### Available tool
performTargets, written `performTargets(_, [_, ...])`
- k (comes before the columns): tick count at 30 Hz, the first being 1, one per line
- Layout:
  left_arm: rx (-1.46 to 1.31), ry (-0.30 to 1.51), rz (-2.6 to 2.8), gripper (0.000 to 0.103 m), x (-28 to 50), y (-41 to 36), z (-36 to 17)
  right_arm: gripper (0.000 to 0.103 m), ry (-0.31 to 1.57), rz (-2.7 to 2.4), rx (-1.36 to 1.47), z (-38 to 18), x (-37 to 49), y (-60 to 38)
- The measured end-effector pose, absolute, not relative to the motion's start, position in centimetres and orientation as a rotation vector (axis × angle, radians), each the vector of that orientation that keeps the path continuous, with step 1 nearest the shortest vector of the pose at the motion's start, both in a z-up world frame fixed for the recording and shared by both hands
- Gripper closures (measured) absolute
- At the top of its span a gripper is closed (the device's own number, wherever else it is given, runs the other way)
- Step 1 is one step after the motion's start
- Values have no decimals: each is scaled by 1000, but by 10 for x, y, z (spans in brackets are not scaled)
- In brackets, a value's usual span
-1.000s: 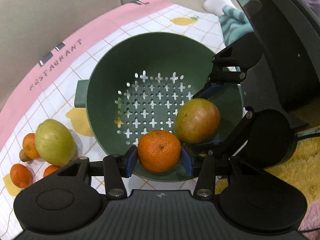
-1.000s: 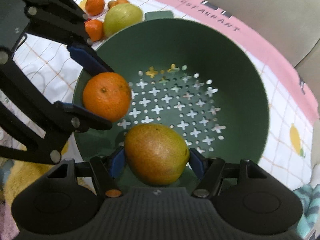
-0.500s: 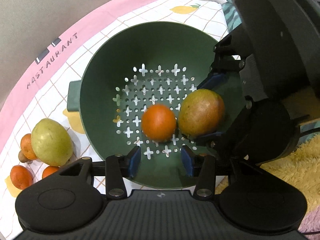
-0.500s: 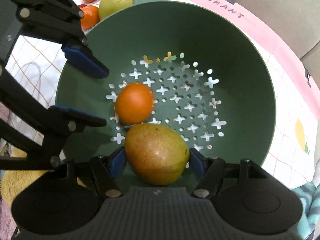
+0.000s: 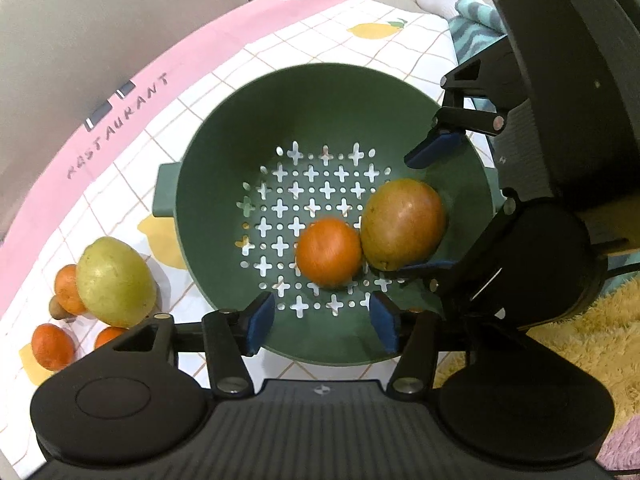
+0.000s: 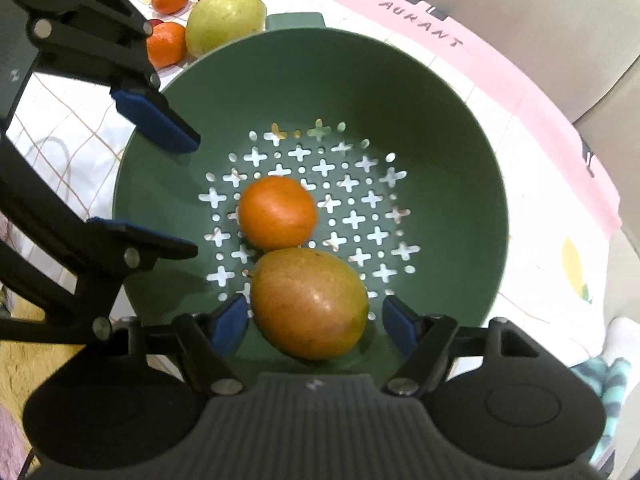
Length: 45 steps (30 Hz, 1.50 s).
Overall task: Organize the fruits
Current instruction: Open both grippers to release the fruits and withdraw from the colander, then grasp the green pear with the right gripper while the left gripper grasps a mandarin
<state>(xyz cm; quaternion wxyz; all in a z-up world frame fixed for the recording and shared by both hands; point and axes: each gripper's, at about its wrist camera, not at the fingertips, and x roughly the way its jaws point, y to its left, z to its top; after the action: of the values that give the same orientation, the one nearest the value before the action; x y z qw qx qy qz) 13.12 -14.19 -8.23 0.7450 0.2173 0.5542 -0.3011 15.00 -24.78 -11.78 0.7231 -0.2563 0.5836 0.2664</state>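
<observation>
**Two fruits down, loose ones left to roll**

Checked cloth with a pink border (image 5: 120,92) covers the surface, a beige cushion behind it and a yellow shaggy rug at the near right. Far left on the cloth, outside the colander, lie a green mango (image 5: 115,282) and several small oranges (image 5: 52,347), bunched and touching.

Centre, the green colander (image 5: 224,168) sits on the cloth. Inside it an orange (image 5: 329,253) rests on the perforated floor, touching a red-green mango (image 5: 402,225) just to its right.

The left gripper (image 5: 322,322) hangs over the near rim with its jaws spread and nothing between them; they have just been opening, and the orange lies clear beyond the pads. The right gripper (image 6: 316,324) has also just been opening. Its pads stand either side of the mango with a gap showing at each, so the fruit looks released, resting against the near wall.

Risks, as I judge them:
- The mango lies on the sloped wall; pulling the right gripper out crookedly could clip it and shove it into the orange.
- The orange looks slightly blurred, so it may be rolling.
- Both grippers crowd the same bowl; lifting together could knock fingers or tip the light colander.
- Reaching left next, a careless grab at the green mango could scatter the oranges leaning on it.
</observation>
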Motion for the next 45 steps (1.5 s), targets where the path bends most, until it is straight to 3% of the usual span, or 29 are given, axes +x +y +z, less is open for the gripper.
performTargets(13, [419,1037,-623,31,104,-124,-34,18,1181,510,-496,-87,126,-244])
performTargets(31, [52,889,-328,29,88,10,-11,18,889,404,-71,-36,95,-199])
performTargets(38, [-52,875,-236,29,88,59,-30,19,770,422,-92,-37,85,-159])
performTargets(43, [-106,860,-205,29,90,77,-46,24,739,435,-141,-49,87,-132])
performTargets(45, [-115,848,-182,29,92,80,-51,31,743,431,-153,-57,89,-124])
